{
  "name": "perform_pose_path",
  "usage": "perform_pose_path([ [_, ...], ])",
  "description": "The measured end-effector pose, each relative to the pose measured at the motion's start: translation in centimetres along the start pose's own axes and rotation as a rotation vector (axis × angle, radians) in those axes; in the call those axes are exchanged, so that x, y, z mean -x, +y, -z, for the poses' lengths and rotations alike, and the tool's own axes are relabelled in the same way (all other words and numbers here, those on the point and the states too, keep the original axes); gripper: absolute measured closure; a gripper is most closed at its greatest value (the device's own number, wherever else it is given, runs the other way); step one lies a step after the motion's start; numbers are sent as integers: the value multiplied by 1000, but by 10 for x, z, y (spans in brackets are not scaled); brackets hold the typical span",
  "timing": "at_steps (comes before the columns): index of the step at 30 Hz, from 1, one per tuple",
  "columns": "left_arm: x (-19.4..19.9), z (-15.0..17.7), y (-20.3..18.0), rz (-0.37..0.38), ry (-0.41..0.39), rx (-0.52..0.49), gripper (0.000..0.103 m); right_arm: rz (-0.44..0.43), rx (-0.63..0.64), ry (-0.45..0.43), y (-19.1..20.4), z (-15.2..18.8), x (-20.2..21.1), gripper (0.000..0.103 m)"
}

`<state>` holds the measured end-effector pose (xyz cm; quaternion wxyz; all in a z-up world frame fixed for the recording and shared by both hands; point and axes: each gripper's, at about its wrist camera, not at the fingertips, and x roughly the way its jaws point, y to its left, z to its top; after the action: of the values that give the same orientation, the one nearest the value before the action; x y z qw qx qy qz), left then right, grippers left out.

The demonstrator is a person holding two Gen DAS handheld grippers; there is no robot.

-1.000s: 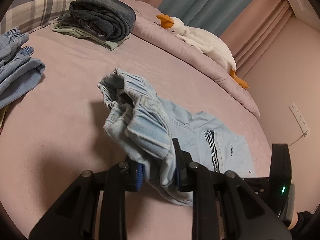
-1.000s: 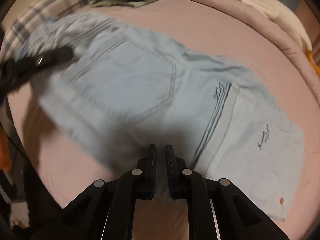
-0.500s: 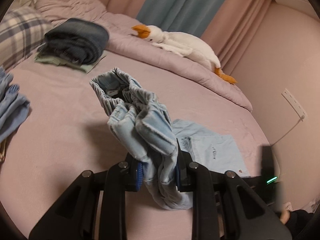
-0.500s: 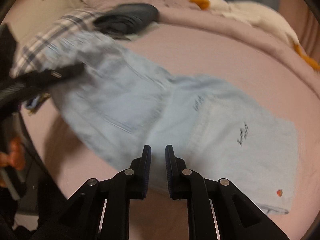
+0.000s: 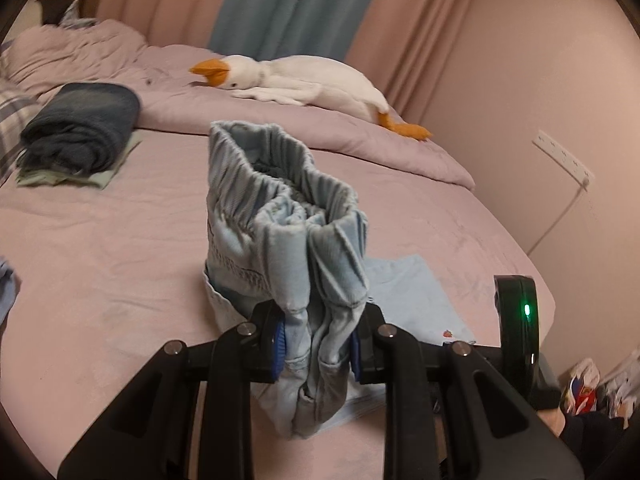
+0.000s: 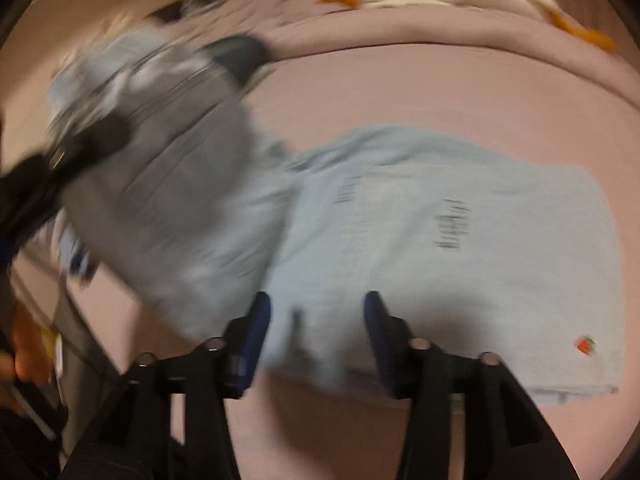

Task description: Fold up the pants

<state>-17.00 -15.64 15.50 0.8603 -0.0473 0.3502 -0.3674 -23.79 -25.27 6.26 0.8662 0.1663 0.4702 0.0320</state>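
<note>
Light blue pants (image 5: 288, 248) lie partly on the pink bed (image 5: 100, 240). My left gripper (image 5: 318, 342) is shut on the bunched elastic waistband, which stands up lifted above the sheet. In the right wrist view the pants (image 6: 460, 220) spread flat to the right, their folded legs showing dark lettering and a small red mark. The waist end rises to the upper left, where the left gripper (image 6: 60, 160) holds it. My right gripper (image 6: 316, 328) hovers at the pants' near edge with its jaws opening. Cloth lies between the blue pads, which do not press on it.
A folded dark garment (image 5: 80, 124) sits on a pale green one at the back left. A white plush goose (image 5: 304, 80) lies along the rumpled duvet (image 5: 360, 140). A wall socket strip (image 5: 564, 158) and cable are at right. Blue cloth (image 5: 6, 288) shows at the left edge.
The left gripper has lifted the waistband up and rolled, so the waist now stands upright. The right gripper's jaws, shut on the pants' edge before, have parted.
</note>
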Motion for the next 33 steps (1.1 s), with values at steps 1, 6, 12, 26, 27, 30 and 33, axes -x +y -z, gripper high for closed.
perform_pose_path([
  [1,-3,0,-4,5,6,-11,79,-21,-58,-5,-11,-1,1,52],
  [6,-22,3,-28,26,49,-81,79,-285,-390,-71,-68,4,2,50],
  [12,-56,15,-47,39,136,-152,75,-609,-716,-169,-102,27,-8,45],
  [26,-69,37,-39,97,226,-90,32,-794,-897,-152,-132,26,9,27],
  [27,-63,39,-34,97,220,-71,32,-743,-875,-126,-129,23,11,27],
  [30,-46,44,-8,80,200,6,31,-577,-769,-40,-122,16,14,28],
  [33,-36,51,17,31,196,62,31,-425,-694,-1,-105,7,15,35],
])
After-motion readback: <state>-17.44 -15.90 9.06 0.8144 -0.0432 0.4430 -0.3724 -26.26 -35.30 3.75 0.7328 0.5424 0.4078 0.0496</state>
